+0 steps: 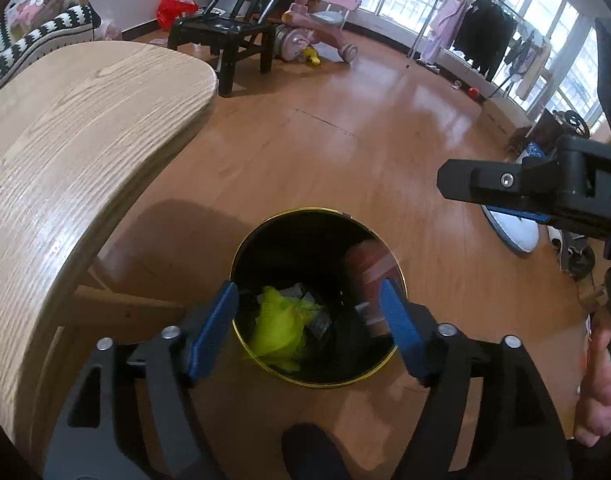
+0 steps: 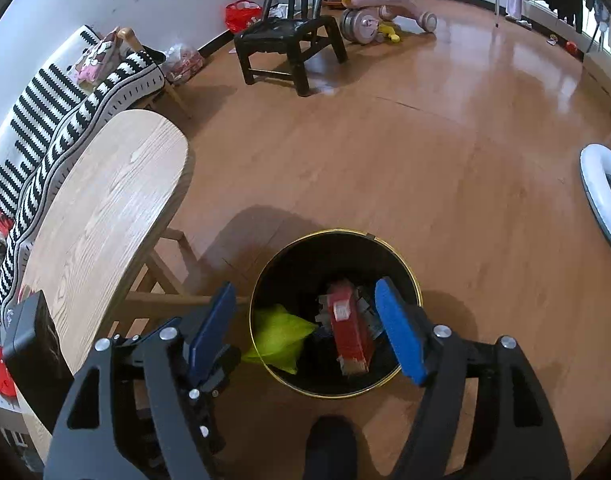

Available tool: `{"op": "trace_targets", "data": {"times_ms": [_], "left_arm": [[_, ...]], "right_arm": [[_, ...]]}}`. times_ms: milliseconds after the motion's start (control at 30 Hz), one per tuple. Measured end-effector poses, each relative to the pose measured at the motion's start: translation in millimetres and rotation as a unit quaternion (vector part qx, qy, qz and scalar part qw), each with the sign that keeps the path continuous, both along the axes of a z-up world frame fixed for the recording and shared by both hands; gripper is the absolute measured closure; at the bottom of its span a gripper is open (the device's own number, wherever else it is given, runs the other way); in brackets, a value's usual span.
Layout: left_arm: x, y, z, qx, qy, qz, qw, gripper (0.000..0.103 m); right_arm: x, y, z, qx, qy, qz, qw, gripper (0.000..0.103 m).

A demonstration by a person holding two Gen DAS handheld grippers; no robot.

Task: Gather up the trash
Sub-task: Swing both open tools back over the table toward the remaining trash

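Note:
A black trash bin with a gold rim (image 1: 305, 210) (image 2: 333, 233) stands on the wooden floor beside the table. Inside it lie a yellow-green bag (image 1: 279, 330) (image 2: 279, 336), some grey scraps and a red box (image 2: 349, 328). In the left wrist view the red box (image 1: 367, 268) is a blur against the bin's right wall. My left gripper (image 1: 308, 285) hangs open over the bin with nothing between its blue pads. My right gripper (image 2: 305, 284) is open above the bin too, and its pads touch nothing. Its black body (image 1: 505, 184) shows at the right of the left wrist view.
A light wooden table (image 1: 65, 152) (image 2: 105, 208) curves along the left, its legs close to the bin. A dark shoe (image 2: 331, 440) sits just before the bin. A black chair (image 2: 289, 44), pink tricycle (image 2: 385, 4), striped sofa (image 2: 65, 92) and white ring (image 2: 601, 196) stand farther off.

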State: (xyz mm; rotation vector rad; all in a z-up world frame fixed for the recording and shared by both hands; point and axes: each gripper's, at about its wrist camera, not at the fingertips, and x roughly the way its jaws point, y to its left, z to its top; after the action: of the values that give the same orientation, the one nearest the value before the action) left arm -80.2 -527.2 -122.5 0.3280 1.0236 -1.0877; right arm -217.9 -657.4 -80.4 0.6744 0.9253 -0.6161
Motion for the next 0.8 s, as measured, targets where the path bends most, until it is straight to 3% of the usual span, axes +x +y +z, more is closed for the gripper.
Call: {"op": "trace_targets", "data": {"times_ms": [167,233,400,600,800], "left_arm": [[4.2,12.0,8.1,-0.002,-0.008,0.010,0.9999,0.025],[8.7,24.1,15.9,-0.004,-0.012,0.020,0.9997,0.022],[25.5,64.7,37.4,-0.010,-0.032,0.042,0.9986,0.021],[55.3,137.4,64.7,-0.006,-0.058,0.090,0.9942,0.016],[88.5,240.1,87.2,0.009,-0.099,0.167,0.9810,0.013]], "right_arm": [[8.8,9.1,8.4,-0.015,-0.005,0.012,1.000,0.030],[12.5,15.3,13.6,-0.023,-0.011,0.019,1.000,0.025],[32.9,41.1,29.2,-0.037,-0.029,0.051,0.998,0.023],[79.5,98.6,52.5,-0.054,-0.057,0.121,0.990,0.014],[137.7,184.7,73.8,-0.062,-0.084,0.216,0.971,0.014]]}}
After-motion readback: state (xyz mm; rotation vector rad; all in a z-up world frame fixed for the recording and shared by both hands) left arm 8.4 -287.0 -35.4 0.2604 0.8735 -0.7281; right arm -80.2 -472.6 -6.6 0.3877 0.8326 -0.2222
